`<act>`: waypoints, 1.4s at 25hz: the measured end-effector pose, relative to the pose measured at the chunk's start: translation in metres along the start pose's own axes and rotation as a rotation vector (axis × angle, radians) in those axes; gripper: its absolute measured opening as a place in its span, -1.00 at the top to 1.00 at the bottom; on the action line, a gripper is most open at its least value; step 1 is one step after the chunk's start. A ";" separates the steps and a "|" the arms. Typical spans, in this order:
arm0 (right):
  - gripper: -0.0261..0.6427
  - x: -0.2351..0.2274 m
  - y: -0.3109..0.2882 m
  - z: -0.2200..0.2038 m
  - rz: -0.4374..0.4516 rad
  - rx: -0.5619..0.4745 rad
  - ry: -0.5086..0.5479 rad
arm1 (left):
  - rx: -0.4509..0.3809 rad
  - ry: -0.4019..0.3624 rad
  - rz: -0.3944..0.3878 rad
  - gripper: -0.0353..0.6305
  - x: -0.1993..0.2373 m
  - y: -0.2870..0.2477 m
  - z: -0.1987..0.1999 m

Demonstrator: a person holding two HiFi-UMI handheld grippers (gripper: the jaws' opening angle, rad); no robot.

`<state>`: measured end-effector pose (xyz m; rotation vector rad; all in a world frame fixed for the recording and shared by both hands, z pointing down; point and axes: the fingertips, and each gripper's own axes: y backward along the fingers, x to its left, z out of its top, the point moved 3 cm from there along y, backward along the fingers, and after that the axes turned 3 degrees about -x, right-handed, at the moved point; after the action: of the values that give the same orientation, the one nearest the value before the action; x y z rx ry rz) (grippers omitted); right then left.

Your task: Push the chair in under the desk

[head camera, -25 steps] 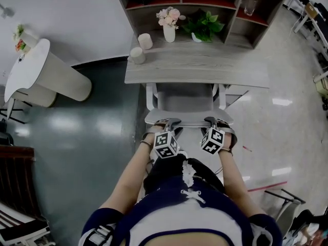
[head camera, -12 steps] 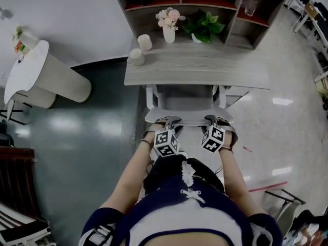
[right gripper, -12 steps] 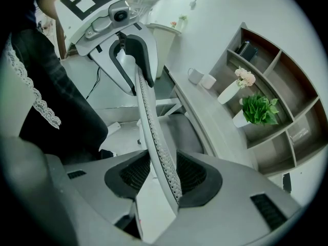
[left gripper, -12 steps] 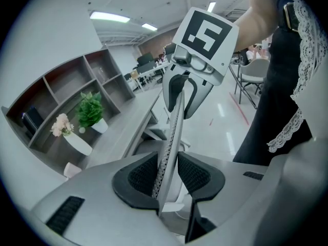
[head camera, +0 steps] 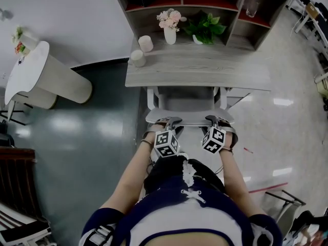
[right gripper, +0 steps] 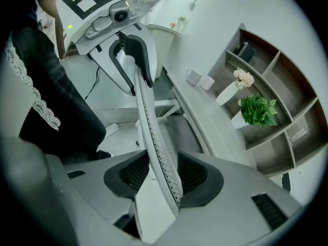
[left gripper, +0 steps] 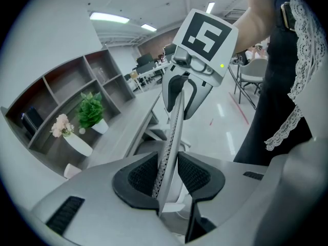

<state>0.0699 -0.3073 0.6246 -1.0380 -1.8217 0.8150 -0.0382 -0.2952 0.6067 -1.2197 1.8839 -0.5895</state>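
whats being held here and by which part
The chair's backrest, by its top edge: left gripper clamps it; right gripper, jaws just opening, straddles it loosely.

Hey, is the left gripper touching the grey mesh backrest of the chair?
Touching. In the left gripper view, the left gripper pinches the grey mesh chair backrest, jaws against both faces.

Head view: light is coming even and soft from overhead, w/ ceiling lamps glaring off the glossy floor (head camera: 281, 102) as white patches; shadows are looking faint. Both gripper views are bending hard at the edges, corners going black. Strip lights (left gripper: 108, 18) are blowing out; left gripper (left gripper: 169, 177) body is looking a bit soft near the lens.
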 end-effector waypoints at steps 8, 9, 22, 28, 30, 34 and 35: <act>0.43 -0.004 0.000 0.002 -0.029 -0.022 -0.006 | -0.005 -0.018 0.013 0.51 0.003 0.000 0.000; 0.43 -0.004 0.000 0.003 -0.031 -0.023 -0.008 | -0.005 -0.018 0.012 0.51 0.003 0.000 0.000; 0.43 0.001 0.005 0.003 -0.049 -0.044 -0.019 | 0.001 0.013 -0.006 0.51 0.000 0.003 0.001; 0.43 -0.003 0.040 0.010 -0.026 -0.190 -0.210 | -0.081 0.011 0.103 0.52 0.004 0.033 0.014; 0.43 -0.009 0.058 0.021 -0.029 -0.324 -0.350 | -0.157 0.102 0.154 0.62 0.014 0.048 0.024; 0.52 -0.027 0.094 0.045 -0.086 -0.588 -0.583 | -0.295 0.232 0.249 0.67 0.035 0.075 0.047; 0.56 -0.031 0.102 0.050 -0.107 -0.642 -0.614 | -0.321 0.247 0.271 0.68 0.038 0.081 0.053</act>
<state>0.0664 -0.2959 0.5074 -1.1333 -2.7543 0.5132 -0.0462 -0.2926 0.5031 -1.0957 2.3759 -0.3079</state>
